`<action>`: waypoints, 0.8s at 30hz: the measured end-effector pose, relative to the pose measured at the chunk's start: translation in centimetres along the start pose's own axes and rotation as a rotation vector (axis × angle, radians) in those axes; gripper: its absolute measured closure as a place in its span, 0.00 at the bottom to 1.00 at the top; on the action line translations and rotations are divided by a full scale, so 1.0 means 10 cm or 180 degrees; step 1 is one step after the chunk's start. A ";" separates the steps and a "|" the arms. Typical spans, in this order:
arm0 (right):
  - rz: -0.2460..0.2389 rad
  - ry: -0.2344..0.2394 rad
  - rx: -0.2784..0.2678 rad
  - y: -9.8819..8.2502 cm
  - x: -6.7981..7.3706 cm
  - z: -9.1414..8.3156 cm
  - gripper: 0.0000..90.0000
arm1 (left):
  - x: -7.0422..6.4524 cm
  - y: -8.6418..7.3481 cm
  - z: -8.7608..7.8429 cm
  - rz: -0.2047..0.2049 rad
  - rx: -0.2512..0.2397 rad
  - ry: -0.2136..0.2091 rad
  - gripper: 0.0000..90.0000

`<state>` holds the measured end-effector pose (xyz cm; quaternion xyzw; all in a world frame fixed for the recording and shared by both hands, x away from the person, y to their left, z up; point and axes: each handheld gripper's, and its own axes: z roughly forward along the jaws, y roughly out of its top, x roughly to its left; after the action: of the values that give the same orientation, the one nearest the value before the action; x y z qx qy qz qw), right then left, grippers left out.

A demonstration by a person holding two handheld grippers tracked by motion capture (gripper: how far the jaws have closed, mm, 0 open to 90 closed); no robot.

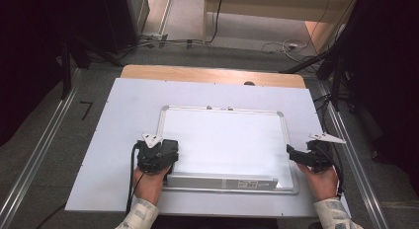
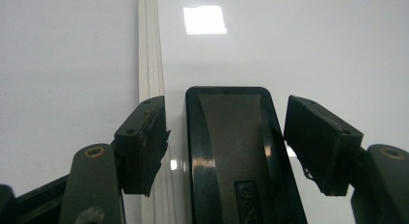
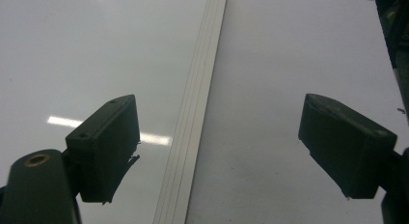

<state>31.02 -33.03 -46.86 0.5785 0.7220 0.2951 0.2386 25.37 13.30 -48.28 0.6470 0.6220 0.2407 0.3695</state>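
A whiteboard (image 1: 232, 140) with a silver frame lies flat on a white sheet (image 1: 123, 115) that covers a wooden table (image 1: 207, 73); a silver tray strip (image 1: 222, 182) runs along the board's near edge. The left gripper (image 1: 157, 155) rests over the board's near left corner, and the right gripper (image 1: 309, 156) sits just beside the board's right edge, well apart from the left one. In the left gripper view, a black whiteboard eraser (image 2: 236, 151) lies on the board surface just inside the left frame rail (image 2: 150, 64), between the two jaws; a narrow gap shows on each side, so the jaws stand released around the eraser without pressing on it. The high view hides the eraser beneath the gripper body. In the right gripper view (image 3: 219, 151), the jaws stand wide apart with nothing between them, straddling the right frame rail (image 3: 202, 98), with board surface on one side and white sheet on the other. Beyond the table, the high view shows cables (image 1: 281, 46) on the grey floor and dark stands at both sides.
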 end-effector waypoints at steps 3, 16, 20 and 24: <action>0.0013 0.0001 0.0001 0.00 0.00 0.00 0.15 | 0.09 0.01 -0.06 -0.0116 -0.0037 -0.0153 0.36; 0.0017 -0.0008 -0.0005 -0.01 0.00 -0.01 0.15 | 0.51 0.03 -0.22 -0.0242 -0.0189 -0.0054 0.32; 0.0020 -0.0011 -0.0007 -0.01 -0.01 -0.01 0.15 | 0.59 0.04 -0.25 -0.0277 -0.0212 -0.0013 0.32; 0.0037 -0.0015 -0.0009 -0.01 0.00 -0.01 0.15 | 0.64 0.04 -0.26 -0.0328 -0.0243 0.0015 0.32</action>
<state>30.85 -33.12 -46.84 0.5830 0.7177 0.2962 0.2395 24.32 20.13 -47.29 0.5990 0.6457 0.2464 0.4044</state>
